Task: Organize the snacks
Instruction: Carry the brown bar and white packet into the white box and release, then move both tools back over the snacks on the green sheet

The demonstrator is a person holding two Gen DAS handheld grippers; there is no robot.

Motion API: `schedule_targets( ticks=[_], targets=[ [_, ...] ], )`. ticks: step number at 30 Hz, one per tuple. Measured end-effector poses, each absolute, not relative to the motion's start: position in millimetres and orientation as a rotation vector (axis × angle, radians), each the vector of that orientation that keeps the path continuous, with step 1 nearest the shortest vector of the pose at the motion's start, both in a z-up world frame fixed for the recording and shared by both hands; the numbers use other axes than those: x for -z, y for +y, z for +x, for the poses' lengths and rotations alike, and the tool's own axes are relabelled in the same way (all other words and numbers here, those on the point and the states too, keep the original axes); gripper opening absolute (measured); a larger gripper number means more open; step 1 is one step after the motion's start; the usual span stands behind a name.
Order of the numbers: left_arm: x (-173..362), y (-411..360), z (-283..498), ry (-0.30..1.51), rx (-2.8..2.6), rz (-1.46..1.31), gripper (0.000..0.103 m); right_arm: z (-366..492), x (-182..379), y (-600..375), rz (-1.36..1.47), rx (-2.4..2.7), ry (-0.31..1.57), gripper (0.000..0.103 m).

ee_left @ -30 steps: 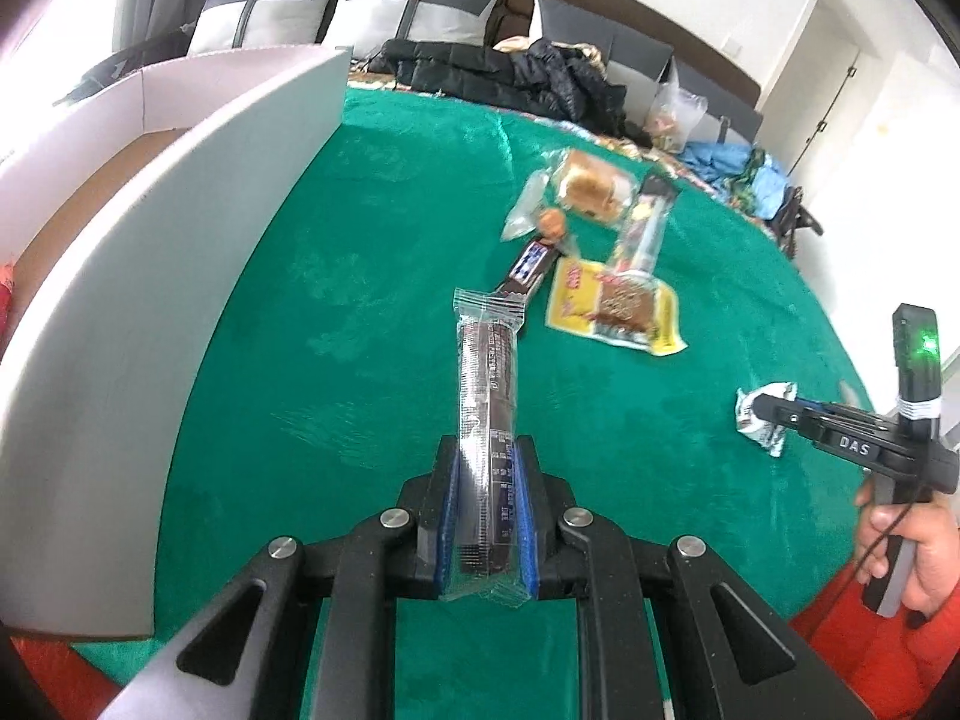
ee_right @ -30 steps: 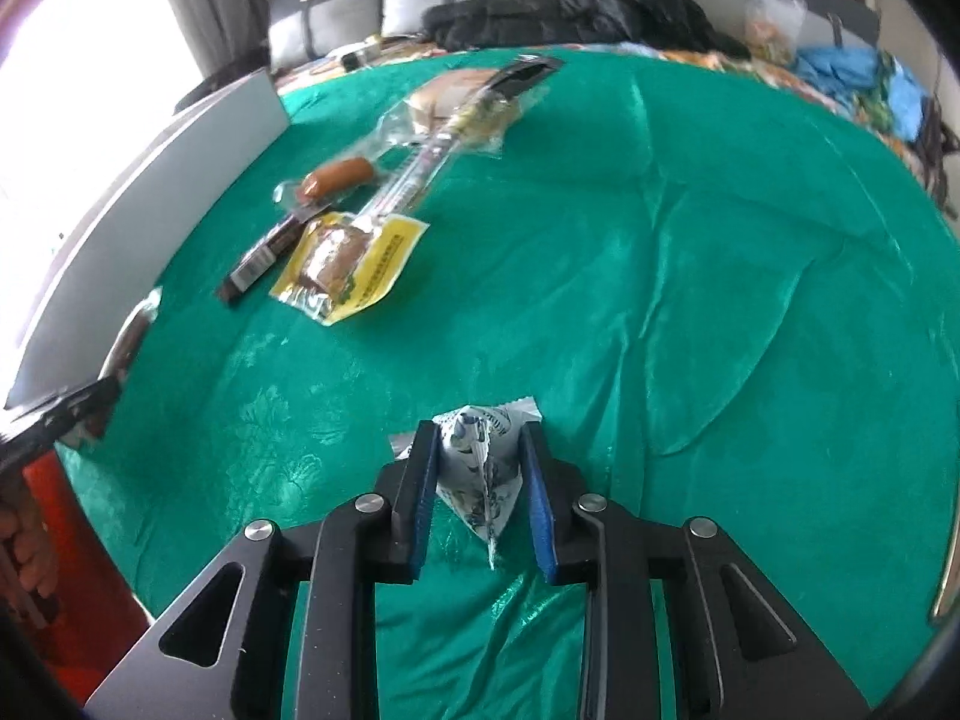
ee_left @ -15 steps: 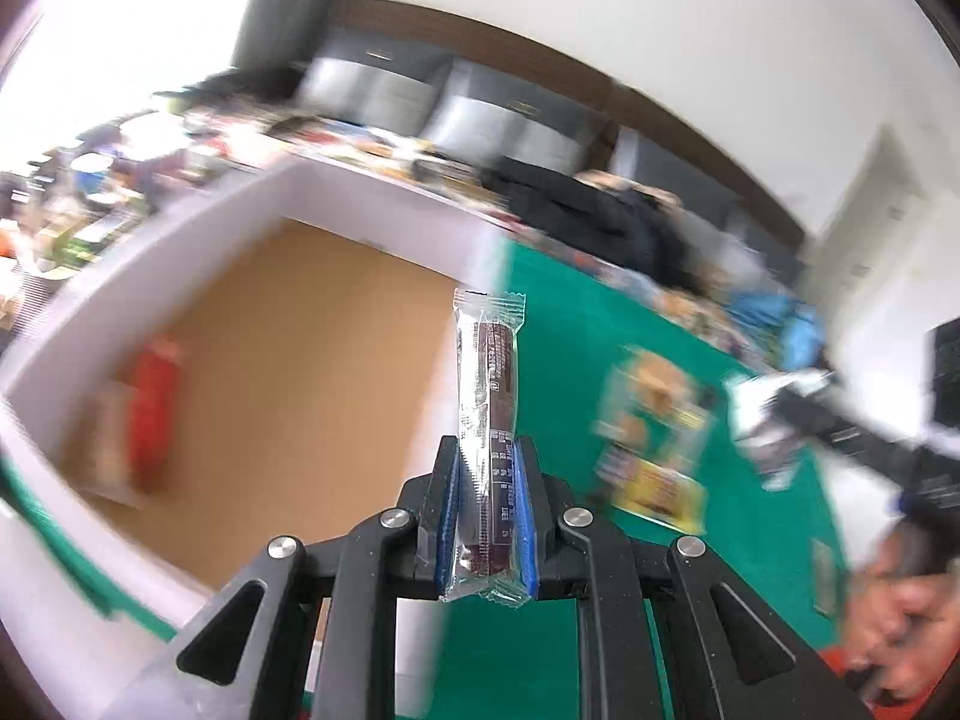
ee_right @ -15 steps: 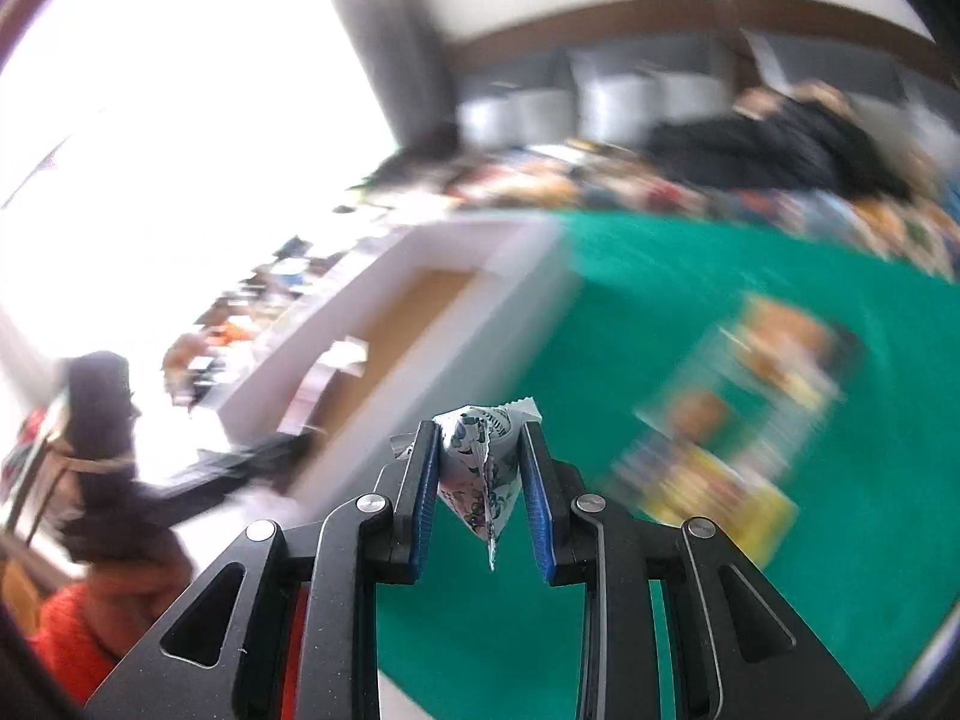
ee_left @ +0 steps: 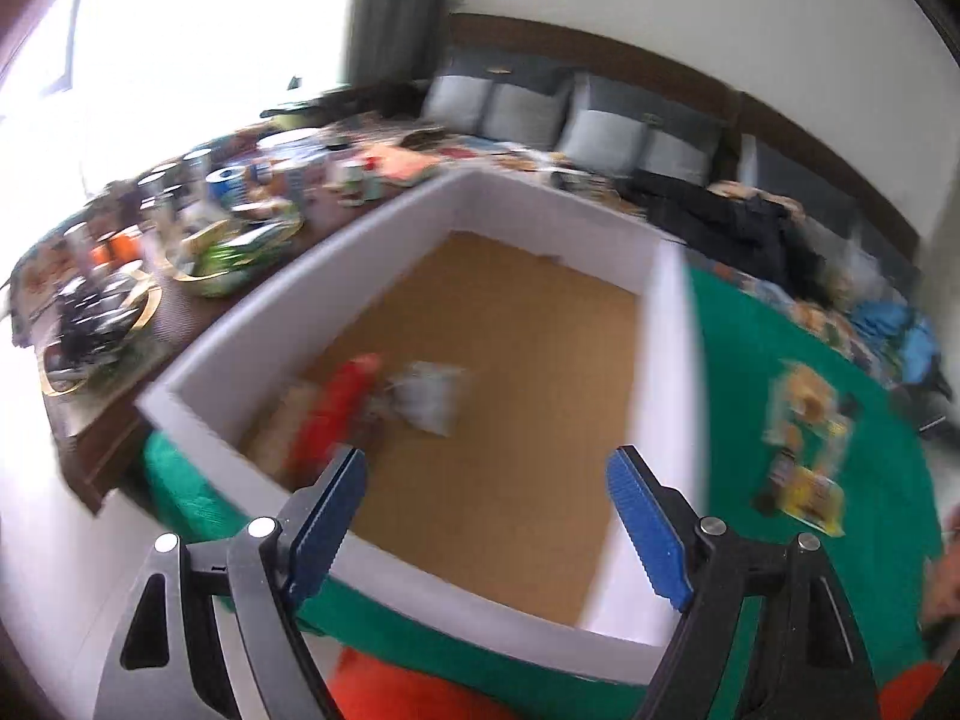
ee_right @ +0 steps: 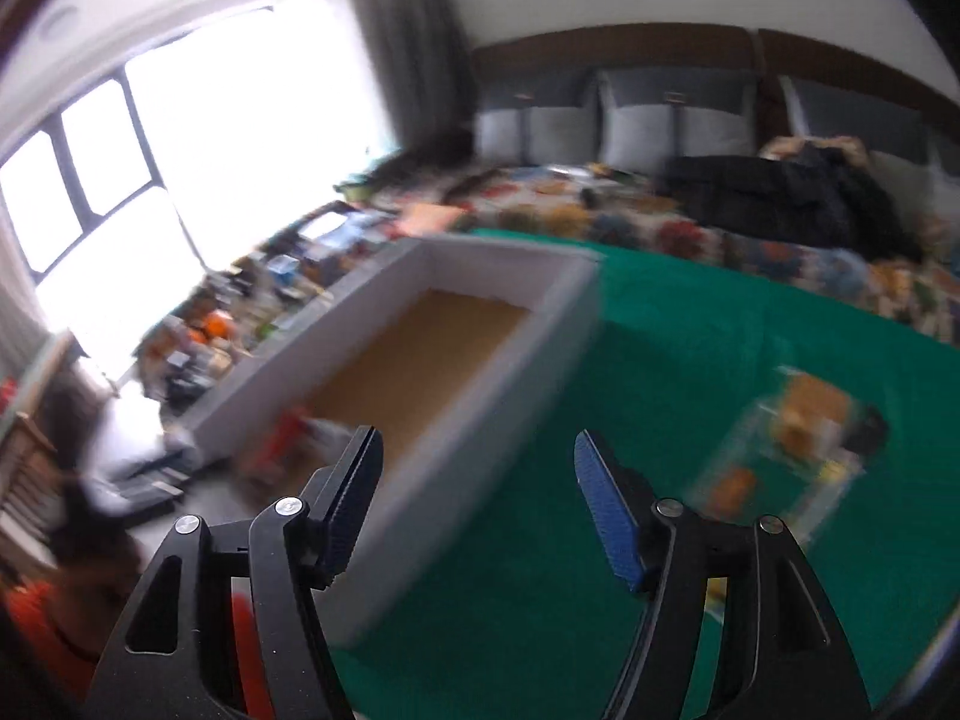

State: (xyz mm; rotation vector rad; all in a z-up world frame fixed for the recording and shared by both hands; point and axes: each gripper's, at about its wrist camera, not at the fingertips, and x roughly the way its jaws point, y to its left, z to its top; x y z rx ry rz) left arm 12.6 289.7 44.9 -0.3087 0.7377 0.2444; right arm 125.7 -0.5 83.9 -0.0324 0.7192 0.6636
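Over the box [ee_left: 420, 228], your left gripper [ee_left: 483, 501] and right gripper [ee_right: 477, 489] both show jaws spread, empty. Blurred snacks [ee_left: 384, 402] lie inside; return for the remaining packets [ee_left: 807, 450] on the green worktop [ee_right: 750, 324].

The right tongs [ee_right: 477, 501] hang wide apart with nothing between the blue pads [ee_right: 606, 510]. Below them sits a white box [ee_right: 510, 372] with a brown floor, resting on the green cloth of the bench [ee_right: 690, 372]. A blurred heap of snack packets [ee_right: 792, 438] lies on the cloth to the right, well apart from the box. Grey cushions [ee_right: 648, 126] and a dark coat [ee_right: 780, 192] line the back.
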Motion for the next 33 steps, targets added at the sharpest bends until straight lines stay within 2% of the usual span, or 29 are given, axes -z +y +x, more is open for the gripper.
schedule_targets(
  ticks=[5,14,21,33],
  targets=[
    [-50,193,27,0.743,-0.027,-0.216,0.083,133,-8,-106,-0.147,-0.336,0.82,0.07],
    [-18,80,67,0.879,0.127,-0.142,0.084,126,14,-201,-0.121,-0.13,0.835,0.07],
    [8,48,78,0.927,0.115,-0.056,0.084,125,21,-210,-0.139,-0.116,0.824,0.07],
    [84,46,124,1.019,0.026,-0.006,0.084,140,66,-217,-0.142,-0.048,0.892,0.07]
  ],
)
